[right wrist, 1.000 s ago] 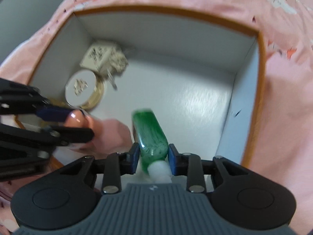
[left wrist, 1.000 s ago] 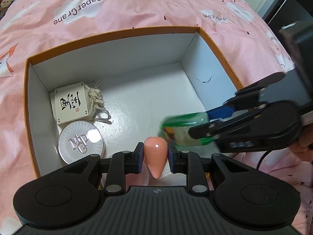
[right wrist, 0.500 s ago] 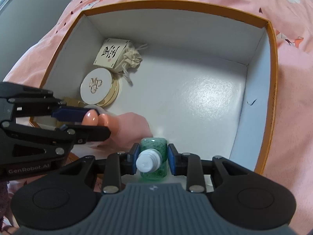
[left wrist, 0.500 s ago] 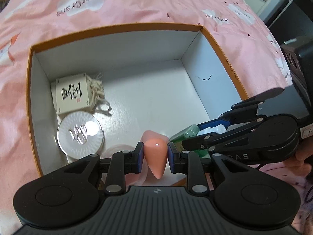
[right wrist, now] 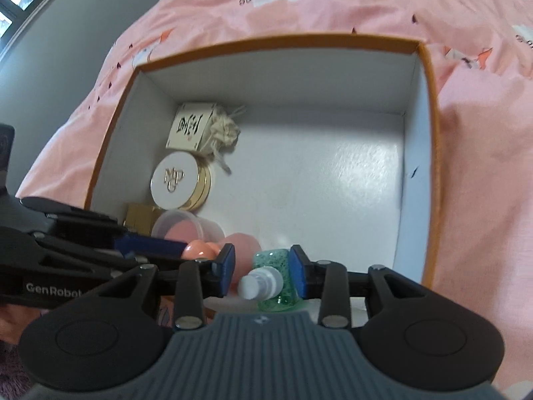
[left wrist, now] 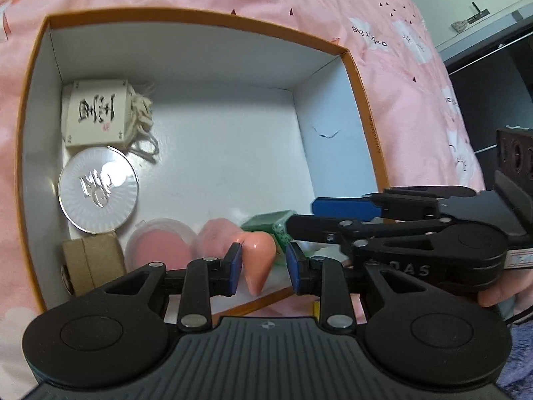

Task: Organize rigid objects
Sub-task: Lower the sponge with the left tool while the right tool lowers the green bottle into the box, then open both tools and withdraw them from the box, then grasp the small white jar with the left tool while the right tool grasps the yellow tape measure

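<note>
Left gripper (left wrist: 261, 268) jaws opening, peach teardrop sponge (left wrist: 257, 263) loose between pads at near edge of orange-rimmed box (left wrist: 361, 76). Right gripper (right wrist: 261, 268) jaws opening, green bottle (right wrist: 274, 281) between pads, same near edge. Advice: widen fully, lift straight up, avoid nudging items. Box on pink bedspread (left wrist: 383, 16); grey wall (right wrist: 66, 23) beyond.

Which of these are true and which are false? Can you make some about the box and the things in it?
1. The round compact lies inside the box. True.
2. The green bottle has a red cap. False: its cap is white.
3. The box sits on a pink blanket. True.
4. The far right corner of the box is packed with things. False: it is bare.
5. A peach cone sits between the left tongs. True.
</note>
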